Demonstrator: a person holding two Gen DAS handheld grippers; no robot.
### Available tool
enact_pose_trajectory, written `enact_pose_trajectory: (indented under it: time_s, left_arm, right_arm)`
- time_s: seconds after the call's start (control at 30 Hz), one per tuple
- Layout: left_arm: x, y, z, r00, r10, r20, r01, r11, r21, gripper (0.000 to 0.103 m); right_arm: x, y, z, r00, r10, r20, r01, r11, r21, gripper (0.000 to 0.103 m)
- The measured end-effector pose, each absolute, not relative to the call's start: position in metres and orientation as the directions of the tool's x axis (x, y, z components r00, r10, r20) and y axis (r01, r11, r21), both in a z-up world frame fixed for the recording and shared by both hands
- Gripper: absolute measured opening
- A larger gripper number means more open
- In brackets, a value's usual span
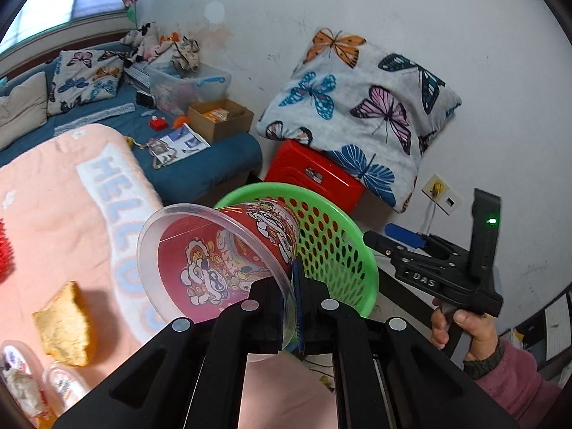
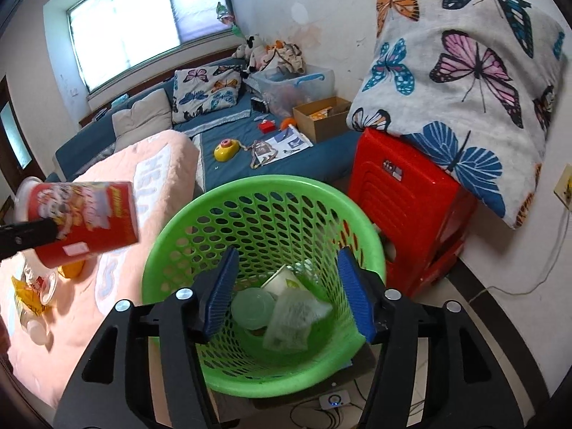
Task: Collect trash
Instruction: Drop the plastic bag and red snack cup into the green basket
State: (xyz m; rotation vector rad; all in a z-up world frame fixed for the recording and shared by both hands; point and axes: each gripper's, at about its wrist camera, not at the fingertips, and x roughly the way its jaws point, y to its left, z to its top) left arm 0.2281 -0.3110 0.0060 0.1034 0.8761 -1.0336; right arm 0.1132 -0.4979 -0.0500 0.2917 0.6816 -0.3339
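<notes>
The left gripper [image 1: 291,307] has its fingers clamped on the rim of a red cup [image 1: 221,261], which lies tipped on its side just short of the green basket [image 1: 343,250]. The right gripper [image 2: 286,293] hangs over that basket, fingers spread wide and empty, with a wrapper [image 2: 293,318] and lid [image 2: 252,307] lying below between them

Probably bedroom: bed [image 2: 221,143], pillows [image 2: 205,89]

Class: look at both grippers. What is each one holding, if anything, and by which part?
The left gripper pinches the red cup by its clear rim. The right gripper holds nothing.
</notes>
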Motion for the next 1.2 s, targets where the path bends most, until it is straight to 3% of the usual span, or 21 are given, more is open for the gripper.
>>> enact_pose_trajectory:
  time_s: [0.43, 0.5, 0.57, 0.73, 1.2]
  left_arm:
    - [0.215, -0.369, -0.032, 0.110, -0.675, -0.729, 0.790, 0.505, -0.349, 0.006]
    - [0.213, -0.376, -0.037, 0.102, -0.667, -0.738, 0.788, 0.507, -0.349, 0.009]
    - [0.210, -0.380, -0.042, 0.095, -0.661, -0.744, 0.790, 0.505, -0.347, 0.022]
    - [0.204, -0.379, -0.043, 0.091, -0.659, -0.747, 0.792, 0.502, -0.346, 0.041]
    - [0.195, -0.301, -0.001, 0.277, -0.663, -0.695, 0.751, 0.601, -0.274, 0.055]
  right_arm:
    - [0.076, -0.504, -0.039, 0.748, -0.242, -0.618, 0.421, 0.893, 0.160, 0.072]
    - [0.073, -0.506, -0.039, 0.748, -0.245, -0.617, 0.425, 0.891, 0.162, 0.072]
    - [0.070, -0.506, -0.040, 0.747, -0.246, -0.617, 0.427, 0.889, 0.162, 0.072]
    - [0.068, -0.507, -0.040, 0.749, -0.242, -0.617, 0.428, 0.887, 0.171, 0.072]
    - [0.079, -0.469, -0.026, 0.788, -0.170, -0.592, 0.334, 0.926, 0.178, 0.080]
